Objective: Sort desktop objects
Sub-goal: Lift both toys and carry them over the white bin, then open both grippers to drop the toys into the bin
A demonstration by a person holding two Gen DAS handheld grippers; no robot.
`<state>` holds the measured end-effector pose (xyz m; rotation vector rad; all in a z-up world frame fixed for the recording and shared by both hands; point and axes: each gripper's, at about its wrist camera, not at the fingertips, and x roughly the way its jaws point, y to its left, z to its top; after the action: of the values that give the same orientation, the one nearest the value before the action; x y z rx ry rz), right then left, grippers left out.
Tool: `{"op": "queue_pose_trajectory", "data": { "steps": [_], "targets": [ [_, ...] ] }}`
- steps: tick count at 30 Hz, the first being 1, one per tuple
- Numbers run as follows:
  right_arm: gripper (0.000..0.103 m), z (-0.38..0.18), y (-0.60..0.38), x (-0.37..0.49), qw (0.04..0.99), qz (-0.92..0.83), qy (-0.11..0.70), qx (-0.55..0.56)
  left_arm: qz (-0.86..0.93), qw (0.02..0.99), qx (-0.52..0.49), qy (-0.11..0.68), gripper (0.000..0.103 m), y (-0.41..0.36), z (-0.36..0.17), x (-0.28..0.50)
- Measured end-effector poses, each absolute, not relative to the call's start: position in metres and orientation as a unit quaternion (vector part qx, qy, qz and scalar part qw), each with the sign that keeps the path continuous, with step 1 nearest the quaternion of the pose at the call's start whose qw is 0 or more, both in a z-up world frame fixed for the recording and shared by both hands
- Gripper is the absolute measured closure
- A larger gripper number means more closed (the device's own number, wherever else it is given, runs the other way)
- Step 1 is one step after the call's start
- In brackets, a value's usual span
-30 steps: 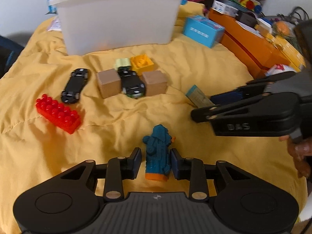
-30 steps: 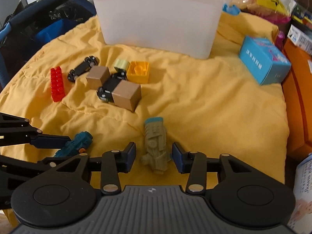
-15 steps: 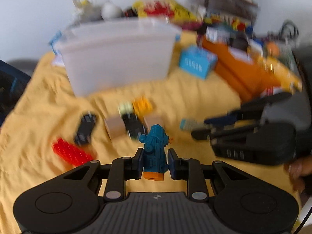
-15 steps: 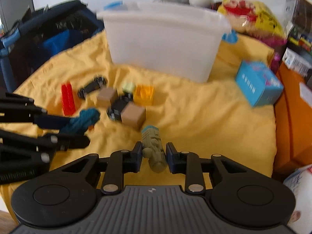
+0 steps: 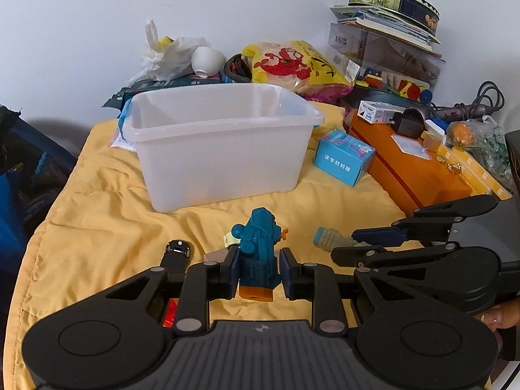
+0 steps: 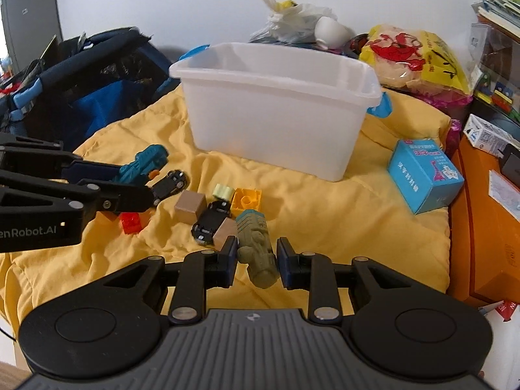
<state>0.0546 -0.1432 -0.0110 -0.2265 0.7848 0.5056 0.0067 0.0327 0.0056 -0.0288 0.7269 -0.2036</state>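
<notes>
The left tool (image 6: 136, 180) reads "enRobot.AI" (first letters cut off).

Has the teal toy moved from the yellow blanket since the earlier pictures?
Yes. The teal toy then lay on the blanket; now the left gripper holds it lifted, its top nearer the white bin.

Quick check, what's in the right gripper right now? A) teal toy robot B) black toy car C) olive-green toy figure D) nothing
C: in the right wrist view the right gripper is shut on the olive-green toy figure, lifted clear of the yellow blanket; the teal toy robot sits in the left gripper.
</notes>
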Motion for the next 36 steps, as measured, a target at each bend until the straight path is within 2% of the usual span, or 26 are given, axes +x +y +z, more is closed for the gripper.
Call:
{"op": "queue_pose_trajectory", "data": {
  "steps": [16, 29, 36],
  "targets": [
    [0.074, 0.023, -0.147, 0.074, 0.908, 0.231, 0.337, -0.088, -0.104, 0.944, 0.028, 0.311, 0.074, 0.031, 0.04, 0.028],
    [0.074, 0.071, -0.134, 0.136, 0.931, 0.222, 0.279, -0.085, -0.074, 0.962, 0.021, 0.263, 0.074, 0.047, 0.085, 0.102],
    [0.074, 0.075, -0.131, 0.181, 0.932, 0.213, 0.286, -0.069, -0.043, 0.962, 0.04, 0.265, 0.074, 0.056, 0.088, 0.151]
  ]
}}
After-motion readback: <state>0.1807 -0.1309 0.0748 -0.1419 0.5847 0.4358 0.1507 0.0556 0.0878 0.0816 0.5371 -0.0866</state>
